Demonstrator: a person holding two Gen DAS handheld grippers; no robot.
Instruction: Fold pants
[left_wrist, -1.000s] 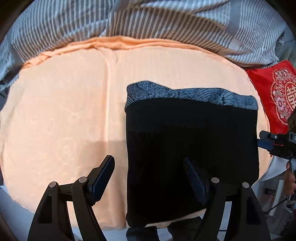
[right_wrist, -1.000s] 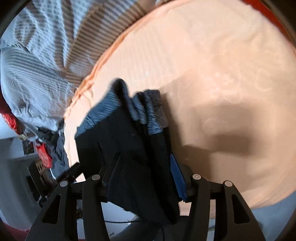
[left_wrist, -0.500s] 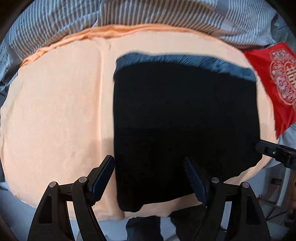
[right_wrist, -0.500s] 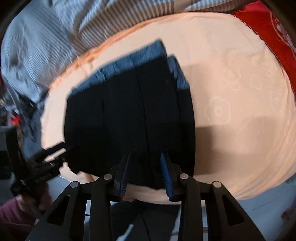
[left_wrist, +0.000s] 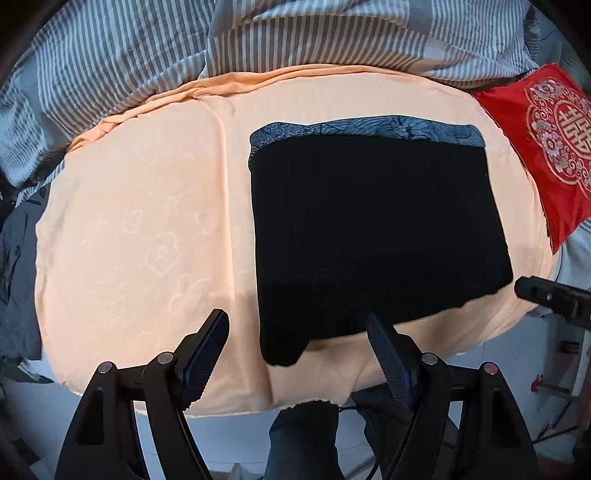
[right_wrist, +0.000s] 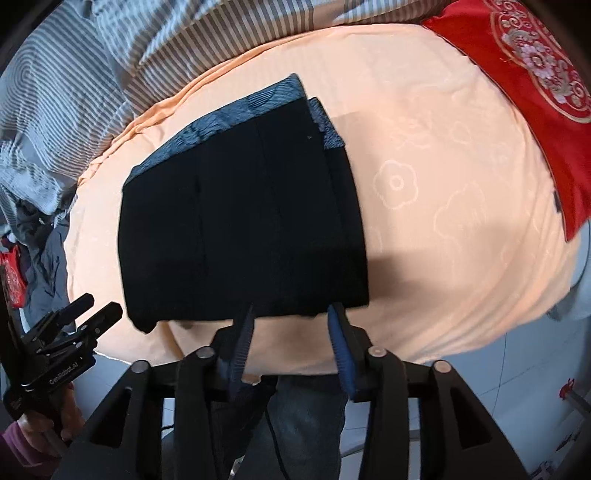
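The black pants (left_wrist: 373, 229) lie folded into a flat rectangle on the peach blanket (left_wrist: 140, 221), their grey patterned waistband (left_wrist: 369, 129) along the far edge. In the right wrist view the same folded pants (right_wrist: 240, 221) sit just beyond the fingers. My left gripper (left_wrist: 297, 341) hovers open above the near left corner of the pants, nothing between its jaws. My right gripper (right_wrist: 291, 332) hangs above the near edge of the fold with its jaws opening, and they hold nothing. The left gripper (right_wrist: 92, 314) also shows at the lower left of the right wrist view, in a hand.
A grey-and-white striped duvet (left_wrist: 258, 37) is bunched behind the blanket. A red embroidered cushion (left_wrist: 546, 140) lies at the right. Dark clothes (right_wrist: 37, 251) are heaped off the blanket's left end. The person's legs (right_wrist: 295, 424) stand at the near edge on pale floor.
The right gripper let go of the pants, which dropped flat into the fold, and drew back toward the near edge. The left gripper backed away and rose, staying open.
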